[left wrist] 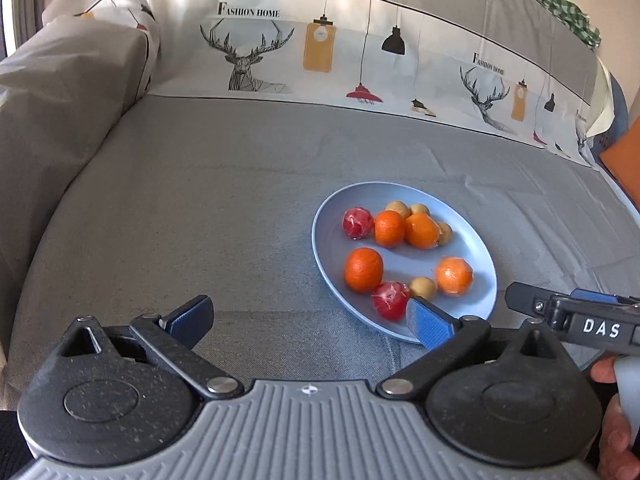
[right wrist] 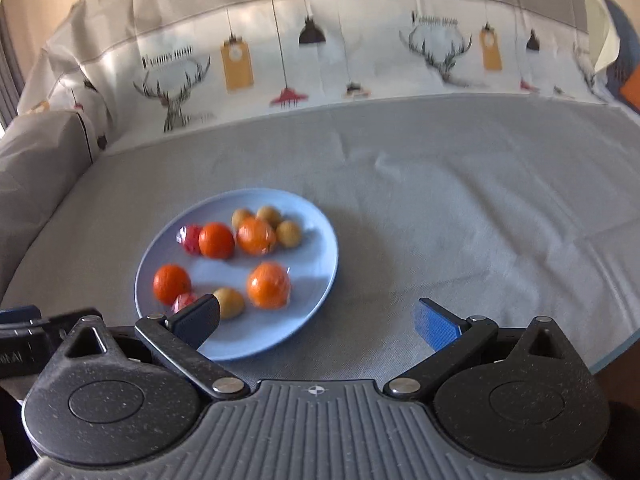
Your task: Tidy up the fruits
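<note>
A light blue plate (left wrist: pixel 480 292) (right wrist: pixel 316 236) rests on a grey cloth and holds mixed fruit: several oranges (left wrist: pixel 363 270) (right wrist: pixel 268 285), two red wrapped fruits (left wrist: pixel 390 300) (right wrist: pixel 191 239) and several small tan round fruits (left wrist: pixel 423 287) (right wrist: pixel 229 302). My left gripper (left wrist: pixel 310 320) is open and empty, left of the plate; its right finger overlaps the plate's near rim. My right gripper (right wrist: pixel 318 320) is open and empty on the plate's right side; its left finger hides part of a red fruit. The right gripper (left wrist: pixel 568 312) also pokes in at the left wrist view's right edge.
The grey cloth (left wrist: pixel 200 208) (right wrist: pixel 460 216) spreads wide around the plate. A printed sheet with deer and lamps (left wrist: pixel 320 48) (right wrist: pixel 320 52) rises at the back. A grey cushion (left wrist: pixel 60 92) stands at the left. A hand (left wrist: pixel 616 420) shows at the lower right.
</note>
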Tool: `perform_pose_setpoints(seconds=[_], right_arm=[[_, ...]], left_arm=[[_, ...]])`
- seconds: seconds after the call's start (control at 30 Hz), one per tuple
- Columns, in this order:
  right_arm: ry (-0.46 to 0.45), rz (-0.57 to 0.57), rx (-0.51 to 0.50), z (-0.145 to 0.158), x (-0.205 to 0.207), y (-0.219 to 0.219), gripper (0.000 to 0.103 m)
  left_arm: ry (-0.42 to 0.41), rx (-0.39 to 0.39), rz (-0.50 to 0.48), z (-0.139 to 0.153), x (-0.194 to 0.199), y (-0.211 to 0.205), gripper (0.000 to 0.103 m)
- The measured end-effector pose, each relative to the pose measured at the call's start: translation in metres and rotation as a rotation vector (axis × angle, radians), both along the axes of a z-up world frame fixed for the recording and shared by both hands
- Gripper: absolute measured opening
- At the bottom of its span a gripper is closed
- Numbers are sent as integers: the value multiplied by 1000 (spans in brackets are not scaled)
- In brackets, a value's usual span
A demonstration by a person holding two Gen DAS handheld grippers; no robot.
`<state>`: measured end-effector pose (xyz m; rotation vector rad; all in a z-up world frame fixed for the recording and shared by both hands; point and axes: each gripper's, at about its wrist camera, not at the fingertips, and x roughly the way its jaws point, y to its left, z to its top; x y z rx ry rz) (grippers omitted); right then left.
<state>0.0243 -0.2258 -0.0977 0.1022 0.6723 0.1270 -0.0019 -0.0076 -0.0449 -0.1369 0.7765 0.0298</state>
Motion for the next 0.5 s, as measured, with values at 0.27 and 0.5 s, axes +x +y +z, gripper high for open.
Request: perform_pose_setpoints(seconds=[0.27, 0.5], right_arm=[[4, 32, -64, -8, 6, 14, 102], [19, 35, -70, -11, 11, 17, 102]], left_arm=[[44, 18, -21, -9, 9, -4, 102], [63, 15, -29, -14, 14, -6, 102]])
